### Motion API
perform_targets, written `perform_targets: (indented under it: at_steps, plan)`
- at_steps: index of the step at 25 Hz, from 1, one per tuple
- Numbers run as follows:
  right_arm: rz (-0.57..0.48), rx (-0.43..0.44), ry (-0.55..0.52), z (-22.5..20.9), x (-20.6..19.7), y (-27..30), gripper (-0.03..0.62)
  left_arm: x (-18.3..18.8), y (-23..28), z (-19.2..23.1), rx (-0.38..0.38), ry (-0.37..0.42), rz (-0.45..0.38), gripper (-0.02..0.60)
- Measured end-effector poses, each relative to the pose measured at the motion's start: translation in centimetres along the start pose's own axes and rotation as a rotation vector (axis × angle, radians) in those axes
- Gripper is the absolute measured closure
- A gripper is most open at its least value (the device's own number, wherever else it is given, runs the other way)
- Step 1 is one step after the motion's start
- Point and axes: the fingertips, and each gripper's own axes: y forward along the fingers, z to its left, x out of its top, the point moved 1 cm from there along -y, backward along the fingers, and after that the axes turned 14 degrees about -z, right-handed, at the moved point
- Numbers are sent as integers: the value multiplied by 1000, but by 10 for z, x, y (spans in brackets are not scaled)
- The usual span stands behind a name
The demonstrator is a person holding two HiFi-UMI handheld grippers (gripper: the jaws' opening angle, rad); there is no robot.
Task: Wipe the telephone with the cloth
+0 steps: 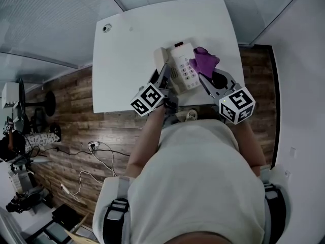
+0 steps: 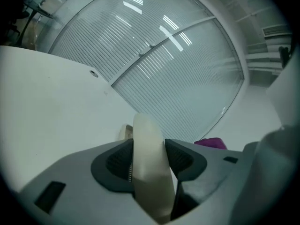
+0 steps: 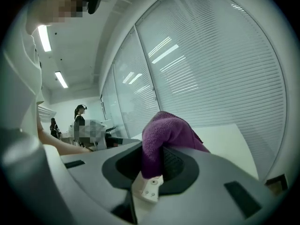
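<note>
- 1 cream telephone (image 1: 184, 67) lies on the white table (image 1: 127, 50), at the near right part of the top, its keypad facing up.
- Its handset (image 1: 160, 59) shows along the telephone's left side. I cannot tell whether it sits in its rest or is raised off it.
- My left gripper (image 1: 166, 78) has its 2 fingers clamped on that handset. In the left gripper view the pale curved bar fills the gap, and both dark pads press against its sides.
- The purple cloth (image 1: 205, 61) is bunched just beside the keypad's right edge, at the telephone's far right corner. Whether it touches the telephone I cannot tell.
- My right gripper (image 1: 209, 78) has its 2 fingers closed on the cloth. In the right gripper view a fold stands pinched between the pads and spills over the top.
- 1 small round fitting (image 1: 106, 28) sits in the table's far left corner, well apart from the telephone.
- Slatted blinds (image 3: 211, 69) stand behind the table.
- Beyond the table's left edge is a wooden floor (image 1: 66, 116) with loose cables (image 1: 96, 156) on it.
- A person (image 3: 79, 118) stands far off in the room.
</note>
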Motion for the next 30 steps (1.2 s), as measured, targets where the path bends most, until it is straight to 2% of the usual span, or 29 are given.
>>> perform_targets:
  at_steps: [5,9,13,19,24,30]
  plan:
    - [3,-5,18,-2,-3,1,505,-14,3,13,104,103,13,357]
    - [0,-2,29,-3,-2,1,505,-23,7,12,121,117,18,357]
    - [-6,7,34,-3,-2,2,505,-26,7,16,178,179,27,357]
    - [-13,3,50,-8,-2,1,505,-29,11,13,212,283,30,357]
    - [-15,6,61,-7,-3,3,505,-34,12,10,201,236,52,357]
    - [-21,16,65,-2,-2,11,505,-34,13,2,138,190,68,357]
